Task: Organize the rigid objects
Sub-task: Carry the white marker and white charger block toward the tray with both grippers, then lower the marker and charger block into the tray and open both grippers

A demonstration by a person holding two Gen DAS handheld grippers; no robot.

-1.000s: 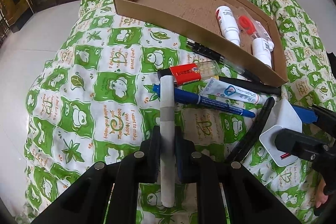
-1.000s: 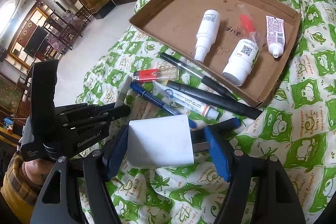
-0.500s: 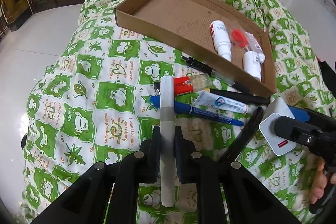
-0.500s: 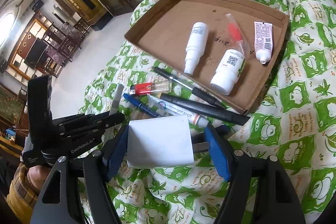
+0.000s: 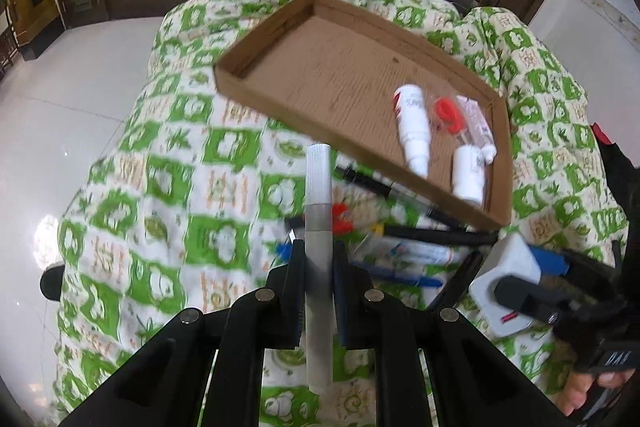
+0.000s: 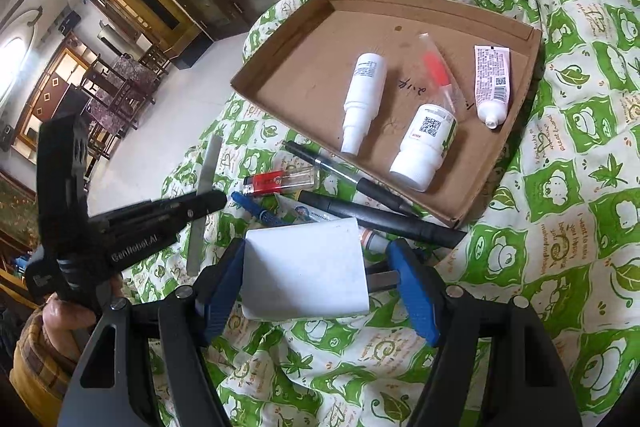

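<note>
My left gripper (image 5: 318, 259) is shut on a white and grey marker pen (image 5: 318, 227) and holds it above the green cloth, short of the cardboard tray (image 5: 256, 83). The marker (image 6: 206, 199) and left gripper (image 6: 208, 203) also show in the right wrist view. My right gripper (image 6: 320, 267) is shut on a white plug charger (image 6: 304, 269), seen too in the left wrist view (image 5: 502, 279), raised over the loose pens. The tray (image 6: 280, 67) holds two white bottles (image 6: 362, 99), a red-capped item (image 6: 436, 71) and a small tube (image 6: 492, 79).
On the cloth before the tray lie a red lighter (image 6: 280, 181), a blue pen (image 6: 256, 211), black pens (image 6: 380, 217) and a toothpaste-like tube (image 5: 412, 253). The cloth-covered surface drops to white floor (image 5: 60, 87) at the left.
My left gripper has lifted the marker and moved toward the tray; the view tilted up. My right gripper has lifted the charger slightly, still gripped.
</note>
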